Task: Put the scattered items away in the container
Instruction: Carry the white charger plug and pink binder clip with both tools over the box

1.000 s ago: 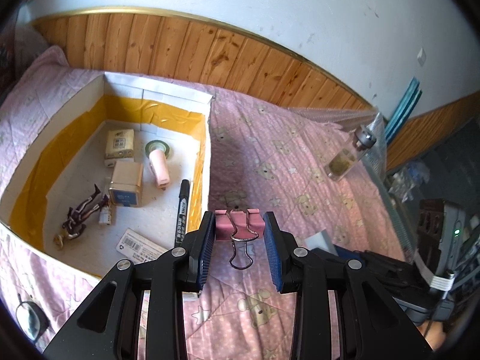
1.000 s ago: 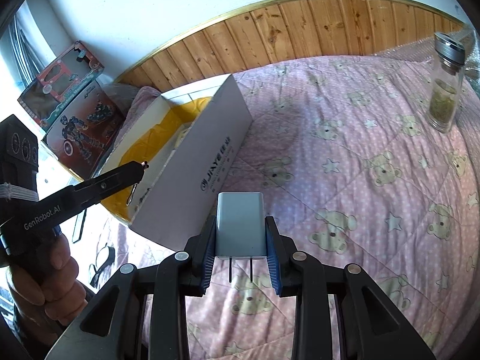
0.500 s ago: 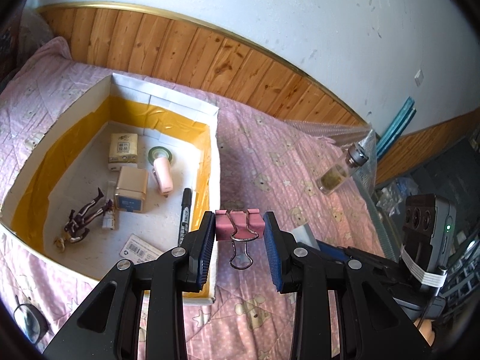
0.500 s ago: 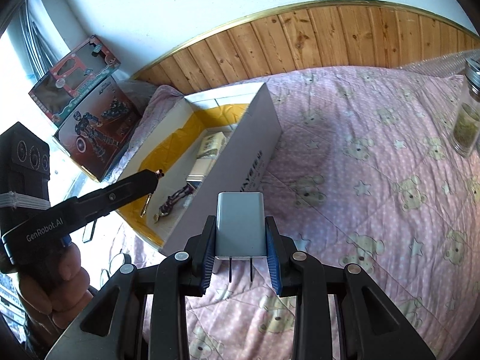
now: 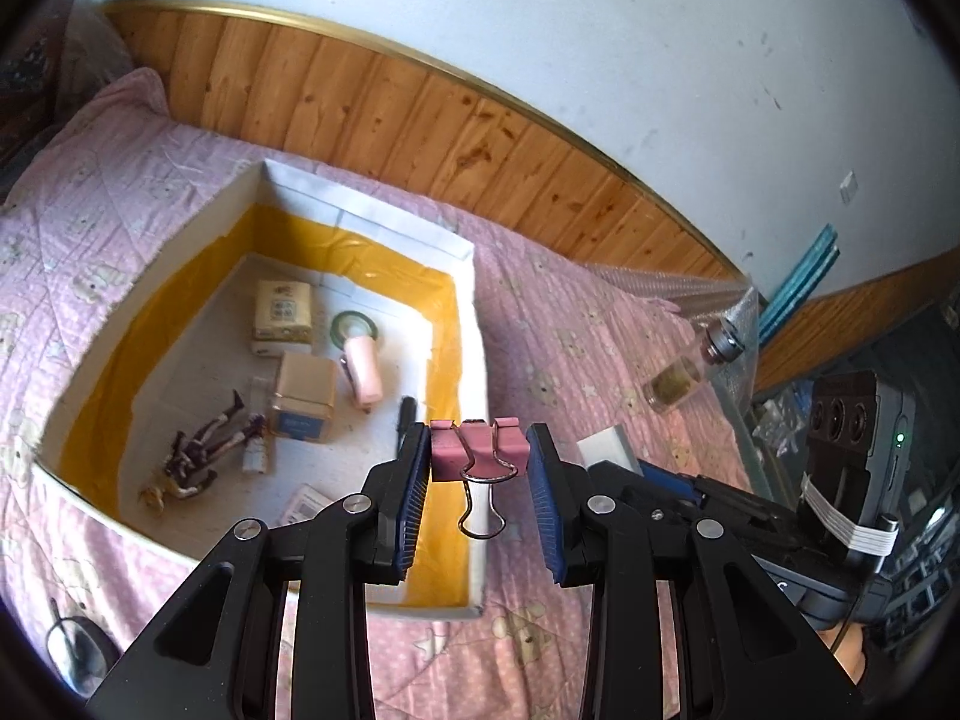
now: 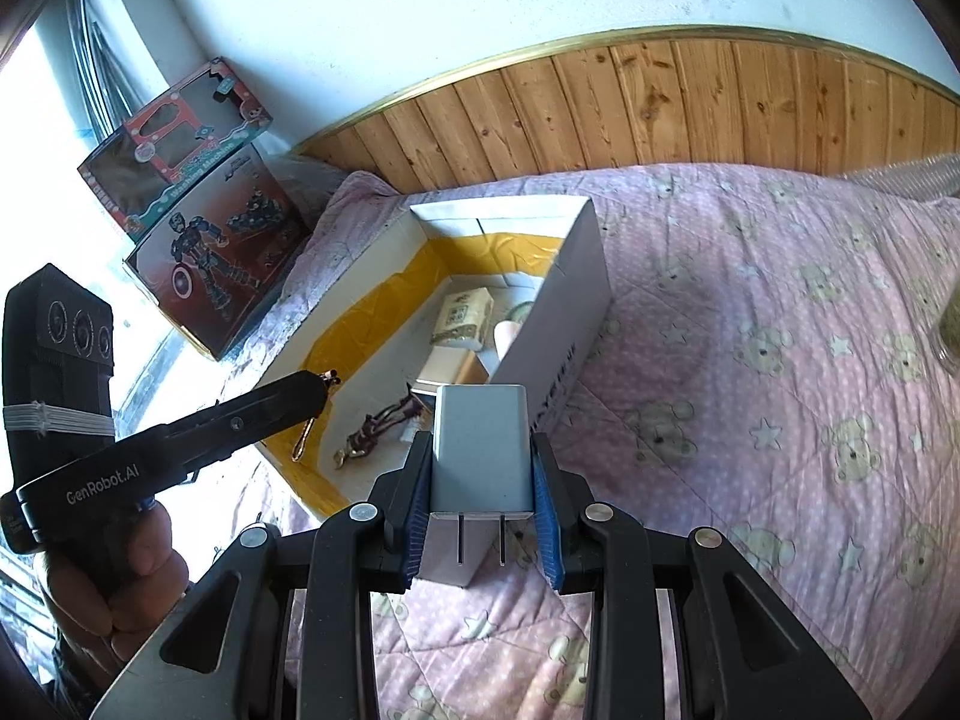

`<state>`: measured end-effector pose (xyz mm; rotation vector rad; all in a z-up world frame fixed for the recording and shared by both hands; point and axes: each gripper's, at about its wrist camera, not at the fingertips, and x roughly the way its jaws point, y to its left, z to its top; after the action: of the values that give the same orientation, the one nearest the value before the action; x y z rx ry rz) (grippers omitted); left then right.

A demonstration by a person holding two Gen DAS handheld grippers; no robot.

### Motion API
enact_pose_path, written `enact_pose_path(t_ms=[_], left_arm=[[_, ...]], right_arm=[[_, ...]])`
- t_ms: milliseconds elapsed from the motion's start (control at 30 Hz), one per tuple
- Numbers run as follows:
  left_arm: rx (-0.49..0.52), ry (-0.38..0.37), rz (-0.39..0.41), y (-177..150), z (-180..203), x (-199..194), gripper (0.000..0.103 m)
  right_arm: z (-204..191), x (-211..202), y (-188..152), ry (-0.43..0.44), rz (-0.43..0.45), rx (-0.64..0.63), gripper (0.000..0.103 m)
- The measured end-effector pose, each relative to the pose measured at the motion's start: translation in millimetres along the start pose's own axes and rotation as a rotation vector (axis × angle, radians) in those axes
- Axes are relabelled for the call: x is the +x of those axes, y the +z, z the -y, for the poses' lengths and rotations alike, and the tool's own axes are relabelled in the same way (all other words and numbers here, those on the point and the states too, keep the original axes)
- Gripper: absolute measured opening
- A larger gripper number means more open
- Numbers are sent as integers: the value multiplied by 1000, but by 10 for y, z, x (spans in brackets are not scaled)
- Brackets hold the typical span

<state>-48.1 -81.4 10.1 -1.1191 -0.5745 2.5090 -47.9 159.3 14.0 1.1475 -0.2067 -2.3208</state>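
Note:
My left gripper (image 5: 480,459) is shut on a pink binder clip (image 5: 477,456) and holds it above the near right wall of the white box with yellow lining (image 5: 465,252). My right gripper (image 6: 481,459) is shut on a grey plug adapter (image 6: 482,447), prongs toward the camera, above the near corner of the same box (image 6: 576,312). The box holds two small cartons (image 5: 282,309), a pink tube (image 5: 363,369), a tape roll (image 5: 354,327), a black pen (image 5: 403,420) and a small figure (image 5: 198,459). The left gripper also shows in the right wrist view (image 6: 324,381).
The box sits on a pink bear-print quilt (image 6: 750,420) against a wood-panelled wall. A glass jar with a metal lid (image 5: 690,369) stands on the quilt to the right. Toy boxes (image 6: 204,252) lean at the far left beside the bed.
Both grippers have risen and moved left toward the box with their loads still held. The box now lies more fully below them in both views.

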Motion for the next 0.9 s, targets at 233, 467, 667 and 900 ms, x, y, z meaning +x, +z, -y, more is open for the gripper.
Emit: enact_pose_path(t_ms=[233,467,667,900], left_arm=[[-19,20,22,159,-174,-63,33],[-25,29,26,247,-278,-73,33],[-35,47,31,328,-393,-87,33],[-30,90,30,496,-541,-42,33]], right_arm=[[-49,70,135,3,5,-25,32],[-114,158,265,2,6,-49,32],[-157,239,361,4,4,-64,32],[-215,349,448,7,-4,-85,32]])
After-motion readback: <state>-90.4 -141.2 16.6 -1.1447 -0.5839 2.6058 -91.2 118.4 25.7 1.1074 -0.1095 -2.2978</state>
